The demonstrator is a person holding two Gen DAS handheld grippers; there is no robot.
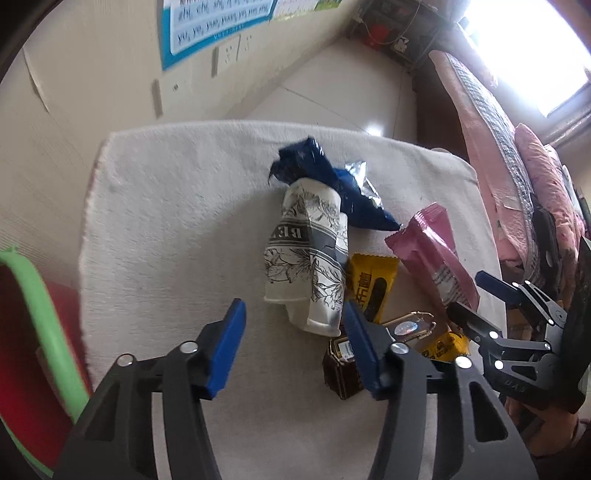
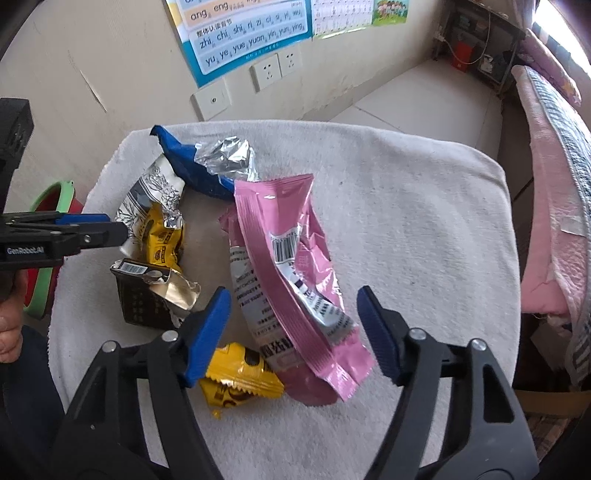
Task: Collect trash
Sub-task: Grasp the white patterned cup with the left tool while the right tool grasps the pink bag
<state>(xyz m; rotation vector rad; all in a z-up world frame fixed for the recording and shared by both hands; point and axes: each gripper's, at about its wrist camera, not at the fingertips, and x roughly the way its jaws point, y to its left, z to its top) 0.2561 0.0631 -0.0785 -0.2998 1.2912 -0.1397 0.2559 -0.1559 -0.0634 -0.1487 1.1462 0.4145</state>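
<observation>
Trash lies on a white towel (image 1: 177, 206) (image 2: 406, 206). A crushed white paper cup (image 1: 308, 254) with black flower print lies in front of my open, empty left gripper (image 1: 293, 321); it also shows in the right wrist view (image 2: 155, 192). A pink wrapper (image 2: 291, 266) (image 1: 432, 258) lies between the open fingers of my right gripper (image 2: 293, 314), which is empty. A blue foil bag (image 1: 325, 177) (image 2: 184, 158), yellow wrappers (image 1: 373, 288) (image 2: 236, 376) (image 2: 162, 236) and a dark brown box (image 1: 341, 369) (image 2: 144, 295) lie around them.
A red bin with a green rim (image 1: 33, 332) (image 2: 55, 199) stands left of the towel. Pink bedding (image 1: 517, 177) (image 2: 546, 206) lies to the right. A wall with a poster (image 2: 243, 33) and sockets (image 2: 275, 68) is behind.
</observation>
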